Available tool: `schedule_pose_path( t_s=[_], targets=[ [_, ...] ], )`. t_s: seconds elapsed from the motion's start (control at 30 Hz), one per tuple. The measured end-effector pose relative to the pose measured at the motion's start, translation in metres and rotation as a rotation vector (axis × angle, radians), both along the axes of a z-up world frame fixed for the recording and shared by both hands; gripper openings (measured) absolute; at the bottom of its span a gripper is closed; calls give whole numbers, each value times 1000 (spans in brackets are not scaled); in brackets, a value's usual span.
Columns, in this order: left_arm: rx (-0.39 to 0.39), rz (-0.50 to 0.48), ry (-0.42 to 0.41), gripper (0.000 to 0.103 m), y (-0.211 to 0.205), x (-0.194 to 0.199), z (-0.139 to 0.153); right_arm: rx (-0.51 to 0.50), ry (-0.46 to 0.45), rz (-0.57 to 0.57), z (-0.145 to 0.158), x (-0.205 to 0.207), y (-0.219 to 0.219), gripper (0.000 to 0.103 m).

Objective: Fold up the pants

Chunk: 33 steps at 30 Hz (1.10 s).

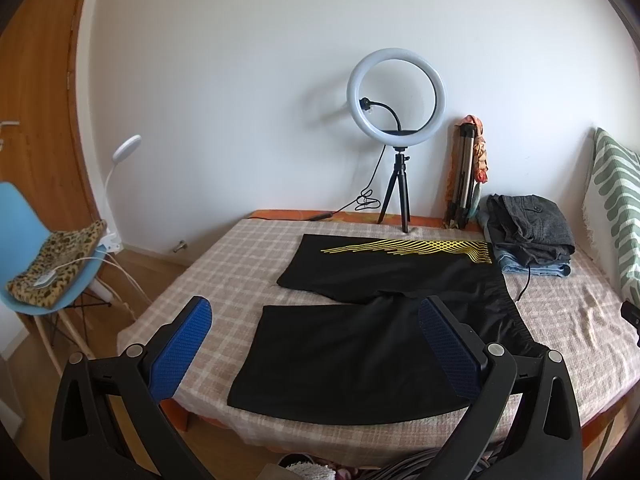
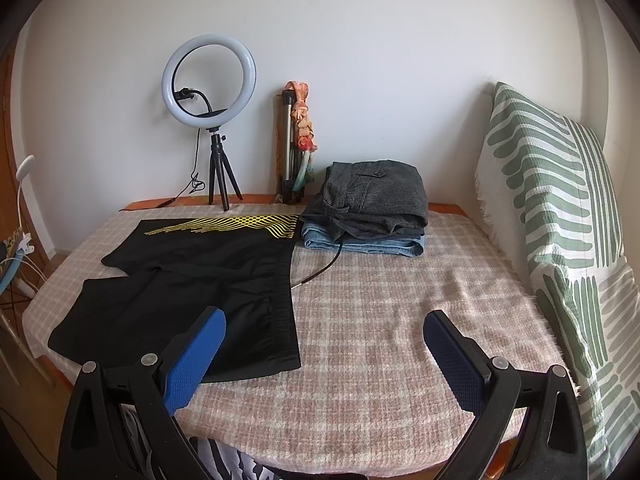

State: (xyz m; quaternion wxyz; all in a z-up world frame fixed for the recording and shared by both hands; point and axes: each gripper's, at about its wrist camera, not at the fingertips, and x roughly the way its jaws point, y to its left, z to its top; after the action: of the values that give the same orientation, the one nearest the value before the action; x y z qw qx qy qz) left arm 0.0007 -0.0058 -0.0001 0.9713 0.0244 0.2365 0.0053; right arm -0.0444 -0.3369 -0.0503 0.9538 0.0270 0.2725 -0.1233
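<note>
Black shorts (image 1: 360, 332) with a yellow line pattern on the far leg lie spread flat on the checked bed cover (image 1: 224, 276), legs pointing left and waistband to the right. My left gripper (image 1: 316, 316) hovers open above the near leg, nothing between its blue pads. In the right wrist view the same shorts (image 2: 192, 280) lie at the left, their waistband near the middle. My right gripper (image 2: 324, 328) is open over bare bed cover (image 2: 380, 320), its left pad just beside the waistband's near corner.
A stack of folded grey and denim clothes (image 2: 368, 212) sits at the back, with a thin black cord (image 2: 320, 268) running from it. A ring light on a tripod (image 1: 394, 136) and a folded tripod (image 1: 466, 176) stand by the wall. A green-striped pillow (image 2: 560, 216) is right; a blue chair (image 1: 44, 256) left.
</note>
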Motion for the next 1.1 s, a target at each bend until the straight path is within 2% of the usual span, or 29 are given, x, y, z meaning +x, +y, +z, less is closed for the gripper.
schedule_pose_path(
  t_s=[0.23,0.43,0.6,0.7,0.77,0.97,1.1],
  targets=[
    [10,-4,14,103,7,5,-8,-5,4,44,-2,4,2,99],
    [49,-37,35,103,24,11,-24,-64,19,82,-7,9,-3,91],
    [81,-120,28,102,44,13,-47,-168,6,229,-16,15,2,88],
    [136,-158,96,94,52,21,-66,-212,64,321,-27,28,7,81],
    [155,-184,147,82,58,25,-80,-236,116,395,-37,38,12,75],
    [104,-298,283,51,69,36,-112,-306,229,608,-69,57,28,66],
    [116,-336,336,47,71,44,-126,-326,312,711,-89,69,36,61]
  ],
)
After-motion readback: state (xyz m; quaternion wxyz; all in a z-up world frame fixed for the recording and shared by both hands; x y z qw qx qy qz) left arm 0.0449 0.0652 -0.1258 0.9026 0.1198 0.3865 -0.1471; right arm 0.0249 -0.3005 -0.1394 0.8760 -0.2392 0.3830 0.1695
